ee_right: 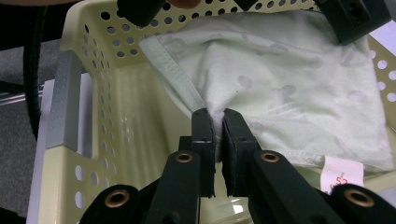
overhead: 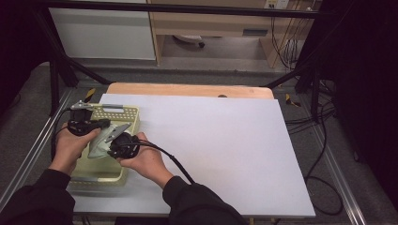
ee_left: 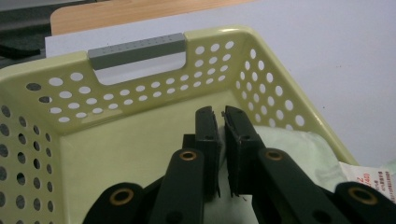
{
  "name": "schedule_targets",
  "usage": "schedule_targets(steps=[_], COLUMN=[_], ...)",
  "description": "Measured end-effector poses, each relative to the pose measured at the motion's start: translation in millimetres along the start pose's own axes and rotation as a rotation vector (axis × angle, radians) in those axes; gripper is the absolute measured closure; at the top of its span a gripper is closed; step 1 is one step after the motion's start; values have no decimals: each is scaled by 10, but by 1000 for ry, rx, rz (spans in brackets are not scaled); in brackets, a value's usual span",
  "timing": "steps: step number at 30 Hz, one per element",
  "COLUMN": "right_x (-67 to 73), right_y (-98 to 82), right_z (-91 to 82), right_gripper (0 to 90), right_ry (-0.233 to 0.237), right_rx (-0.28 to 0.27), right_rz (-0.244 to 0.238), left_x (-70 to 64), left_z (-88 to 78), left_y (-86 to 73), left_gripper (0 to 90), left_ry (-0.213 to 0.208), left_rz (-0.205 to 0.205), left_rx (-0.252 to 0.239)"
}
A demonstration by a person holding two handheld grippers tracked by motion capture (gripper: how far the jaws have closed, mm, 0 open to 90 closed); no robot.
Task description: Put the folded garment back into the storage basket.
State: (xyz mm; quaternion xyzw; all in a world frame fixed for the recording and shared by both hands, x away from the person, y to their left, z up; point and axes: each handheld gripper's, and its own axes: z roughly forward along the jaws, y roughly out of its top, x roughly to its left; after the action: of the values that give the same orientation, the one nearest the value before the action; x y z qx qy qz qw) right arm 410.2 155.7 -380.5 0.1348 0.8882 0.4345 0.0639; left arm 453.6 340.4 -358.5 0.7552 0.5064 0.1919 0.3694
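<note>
White worktop (overhead: 225,150) on a wooden table, black frame around it. Grey floor (overhead: 225,58); wooden desk (overhead: 211,21) far centre, white cabinet (overhead: 103,33) far left. Cables (overhead: 324,140) right.

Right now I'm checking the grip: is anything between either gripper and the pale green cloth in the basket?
Nothing visible. The right gripper is pinching a fold of the cloth, and the left gripper is shut on it too, inside the basket.

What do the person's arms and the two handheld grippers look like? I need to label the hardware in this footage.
Both forearms wear dark long sleeves. The left gripper and right gripper have black bodies, each topped by a grey three-cornered plate. A black cable trails from each. Up close, the black jaws show brass-coloured pivot rings and flat rectangular pads.
</note>
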Motion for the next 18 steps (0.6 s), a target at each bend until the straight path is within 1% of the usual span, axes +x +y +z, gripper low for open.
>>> schedule_targets(steps=[2,6,8,9,10,11,12,13,15,16,18], right_x=[-11,-26,-25,-24,-21,-16,-2,11,40,57,89], right_y=[-5,-21,-28,-31,-35,-41,-44,-43,-41,-41,-50], right_z=[-6,-18,-18,-13,-4,4,11,2,-47,-85,-186], right_gripper=[849,848,848,845,822,755,673,597,453,398,340], right_ry=[-2,-7,-7,-6,-5,-5,-16,-26,-49,-64,-90], right_rx=[3,11,15,16,21,30,32,33,24,17,-4], right_rz=[-6,-6,1,0,0,1,8,8,13,14,6], left_x=[2,32,50,58,64,75,85,91,75,67,48], left_z=[15,10,21,33,48,61,67,58,23,-3,-60], left_y=[-17,-64,-84,-90,-92,-91,-85,-78,-67,-65,-62], left_gripper=[849,850,850,842,807,740,664,597,517,480,441], left_ry=[3,6,-7,-13,-9,-5,3,16,62,70,52], left_rz=[-7,-39,-52,-49,-48,-53,-64,-66,-38,-34,-57], left_rx=[-3,-26,-34,-35,-43,-49,-58,-72,-112,-128,-152])
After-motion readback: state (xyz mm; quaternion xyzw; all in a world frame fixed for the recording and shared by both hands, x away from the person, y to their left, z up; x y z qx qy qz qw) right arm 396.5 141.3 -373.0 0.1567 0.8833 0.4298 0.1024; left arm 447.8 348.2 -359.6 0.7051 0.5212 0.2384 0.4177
